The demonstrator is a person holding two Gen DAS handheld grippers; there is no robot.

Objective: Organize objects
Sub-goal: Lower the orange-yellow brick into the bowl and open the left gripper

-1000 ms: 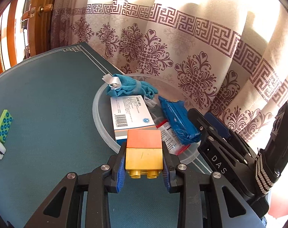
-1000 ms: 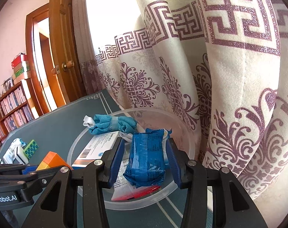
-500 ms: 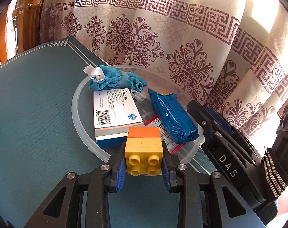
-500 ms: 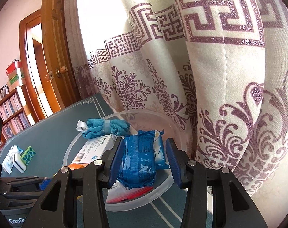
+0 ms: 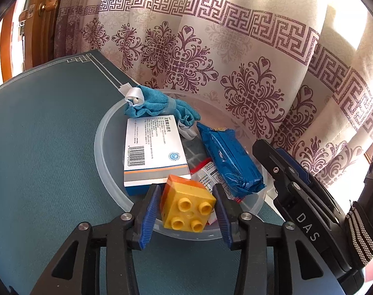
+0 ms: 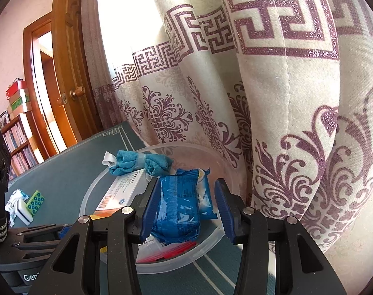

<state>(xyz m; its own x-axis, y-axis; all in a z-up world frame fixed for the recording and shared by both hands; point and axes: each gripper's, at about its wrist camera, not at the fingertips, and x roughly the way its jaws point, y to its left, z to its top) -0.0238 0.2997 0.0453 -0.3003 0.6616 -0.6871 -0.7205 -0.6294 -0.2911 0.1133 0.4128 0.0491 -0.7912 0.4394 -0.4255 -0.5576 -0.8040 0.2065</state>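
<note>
block (image 5: 186,206) in yellow and orange sits between the pads of the left gripper (image 5: 185,211), tilted, studs facing the camera. the jaws stand a little wider than the block and a gap shows on each side, so i judge it released or nearly so, though contact underneath cannot be ruled out. it lies over the near rim of the clear bowl (image 5: 100,147), just in front of the white box (image 5: 154,152), directly ahead of the fingers and not off to a side. the blue packet (image 6: 176,211) lies inside the bowl with its long axis running away from the right gripper (image 6: 184,211), whose jaws are spread with clear space on both sides and hold nothing. a rolled blue cloth (image 5: 159,104) rests at the far rim. of the two, the left gripper is nearer the block, so backing it straight out looks like the next move.
</note>
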